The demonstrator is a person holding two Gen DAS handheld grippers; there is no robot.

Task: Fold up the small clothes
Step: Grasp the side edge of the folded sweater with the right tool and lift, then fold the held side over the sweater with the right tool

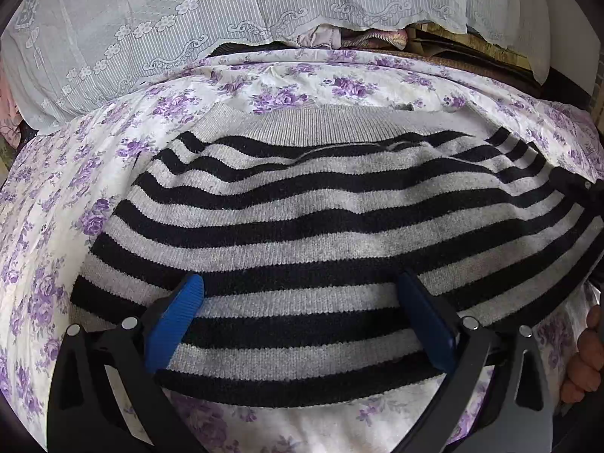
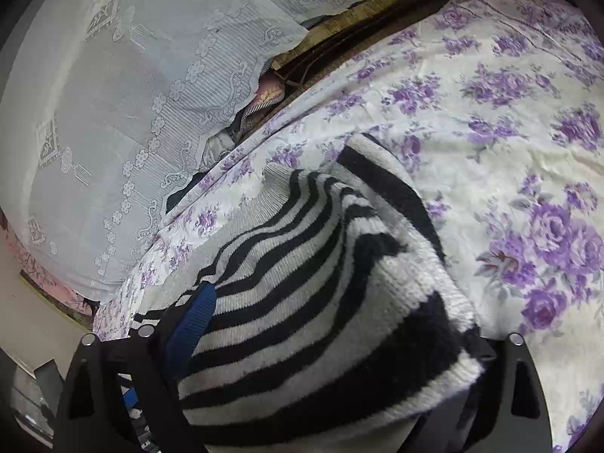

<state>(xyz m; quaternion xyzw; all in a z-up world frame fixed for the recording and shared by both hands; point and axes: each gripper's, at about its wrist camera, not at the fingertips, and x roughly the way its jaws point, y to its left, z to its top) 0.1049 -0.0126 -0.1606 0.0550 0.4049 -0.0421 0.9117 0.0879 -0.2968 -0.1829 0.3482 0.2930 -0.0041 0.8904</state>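
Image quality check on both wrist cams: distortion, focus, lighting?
Left wrist: strong fisheye bowing, dark corner vignette, soft even light, striped sweater sharp. Right wrist: same bowing; sweater fold nearest the lens looks soft and hides one finger of the right gripper; floral sheet brightly lit.

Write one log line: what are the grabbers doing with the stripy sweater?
left gripper: open over striped sweater | right gripper: open, sweater bunched between jaws | floral sheet

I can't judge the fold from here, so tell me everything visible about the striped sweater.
The striped sweater is a fuzzy knit in black and pale grey bands with a ribbed grey hem at its far edge. It lies on the purple-flowered sheet. The left gripper rests open on its near part. At the right gripper an end bunches up over one finger.
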